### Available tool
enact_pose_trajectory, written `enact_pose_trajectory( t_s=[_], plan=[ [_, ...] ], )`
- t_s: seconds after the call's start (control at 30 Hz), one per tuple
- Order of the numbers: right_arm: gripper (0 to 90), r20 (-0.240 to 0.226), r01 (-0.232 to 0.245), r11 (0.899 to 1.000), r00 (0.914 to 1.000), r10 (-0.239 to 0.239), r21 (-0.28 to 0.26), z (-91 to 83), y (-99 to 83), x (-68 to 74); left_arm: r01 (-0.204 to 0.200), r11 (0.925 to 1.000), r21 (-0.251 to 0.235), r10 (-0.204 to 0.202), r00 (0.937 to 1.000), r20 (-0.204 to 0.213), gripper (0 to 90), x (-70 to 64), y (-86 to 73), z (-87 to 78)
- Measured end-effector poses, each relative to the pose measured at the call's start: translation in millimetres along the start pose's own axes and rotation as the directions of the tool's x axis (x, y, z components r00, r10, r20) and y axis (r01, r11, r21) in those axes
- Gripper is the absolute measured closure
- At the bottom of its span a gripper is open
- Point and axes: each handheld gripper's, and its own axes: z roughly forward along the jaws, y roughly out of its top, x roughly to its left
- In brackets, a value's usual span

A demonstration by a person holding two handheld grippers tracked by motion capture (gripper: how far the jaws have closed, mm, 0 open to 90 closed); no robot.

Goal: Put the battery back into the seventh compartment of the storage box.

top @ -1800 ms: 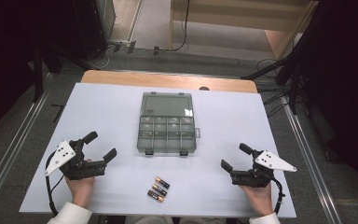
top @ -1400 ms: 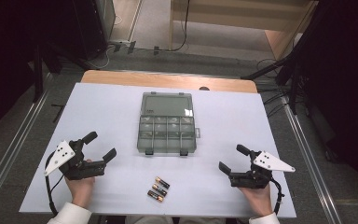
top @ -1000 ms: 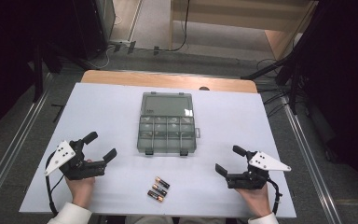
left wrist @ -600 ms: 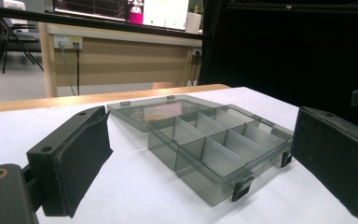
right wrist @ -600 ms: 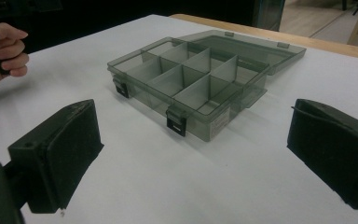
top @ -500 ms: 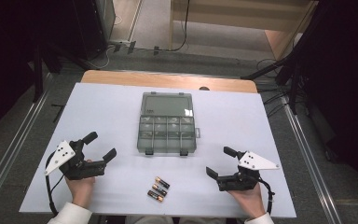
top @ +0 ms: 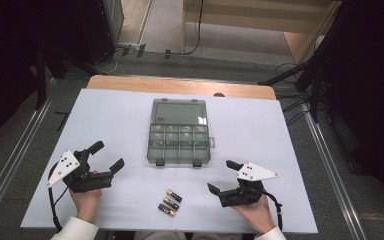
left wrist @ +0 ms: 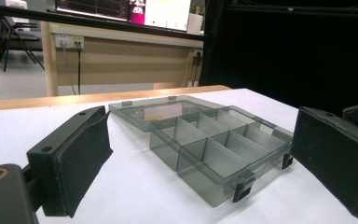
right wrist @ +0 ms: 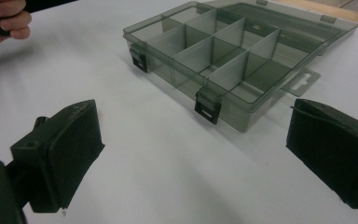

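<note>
Three AA batteries (top: 169, 202) are seen on the surface (top: 280, 130), just left of the right gripper (top: 223, 179); long axes lie diagonally. Fingers of both grippers are spread open & empty, w/ the left gripper (top: 108, 156) farther off.

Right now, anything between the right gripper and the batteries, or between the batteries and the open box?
Nothing visible. The right gripper sits to the right of the three batteries with bare table between them. The open box lies farther back, with only bare table between it and the batteries.
</note>
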Motion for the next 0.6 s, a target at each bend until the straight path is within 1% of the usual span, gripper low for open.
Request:
enact_pose_trajectory(
  t_s=[0.03, 0.17, 0.3, 0.37, 0.4, 0.43, 0.47, 0.53, 0.6],
  plan=[
    [3.8, -0.006, 0.009, 1.000, 0.9999, -0.008, 0.015, 4.2, 1.4, 3.4, 0.001, 1.0000, -0.001, -0.001, 1.0000, -0.001, 4.5, -0.1, 0.0, 0.1],
    [3.6, -0.028, 0.025, 0.999, 0.9993, -0.023, 0.042, 12.3, 4.3, 9.1, 0.000, 1.0000, 0.000, 0.000, 1.0000, -0.002, 4.5, 0.1, 0.0, 0.1],
    [3.7, -0.048, 0.028, 0.998, 0.9985, -0.025, 0.065, 19.7, 6.4, 14.9, -0.001, 1.0000, -0.002, 0.001, 1.0000, -0.001, 4.5, -0.3, 0.1, -0.1],
    [3.7, -0.051, 0.028, 0.997, 0.9984, -0.024, 0.073, 21.5, 6.7, 16.3, -0.001, 1.0000, -0.001, 0.001, 1.0000, 0.000, 4.5, -0.3, 0.1, -0.1],
    [3.8, -0.061, 0.026, 0.995, 0.9979, -0.020, 0.096, 26.6, 7.1, 19.3, -0.003, 1.0000, 0.002, 0.003, 1.0000, 0.001, 4.5, -0.3, 0.1, -0.2],
    [3.8, -0.061, 0.026, 0.995, 0.9979, -0.020, 0.096, 26.6, 7.1, 19.3, -0.003, 1.0000, 0.002, 0.003, 1.0000, 0.001, 4.5, -0.3, 0.1, -0.2],
    [3.8, -0.065, 0.030, 0.994, 0.9976, -0.023, 0.104, 28.3, 7.2, 20.3, -0.003, 1.0000, 0.002, 0.003, 1.0000, 0.002, 4.5, -0.2, 0.0, -0.1],
    [3.8, -0.085, 0.046, 0.989, 0.9958, -0.035, 0.137, 35.4, 8.2, 25.0, -0.001, 1.0000, 0.001, 0.001, 1.0000, 0.001, 4.5, -0.2, 0.0, 0.0],
    [3.8, -0.093, 0.054, 0.986, 0.9949, -0.040, 0.158, 39.8, 9.4, 28.9, -0.001, 1.0000, -0.001, 0.001, 1.0000, 0.001, 4.5, -0.3, 0.0, 0.0]
  ],
)
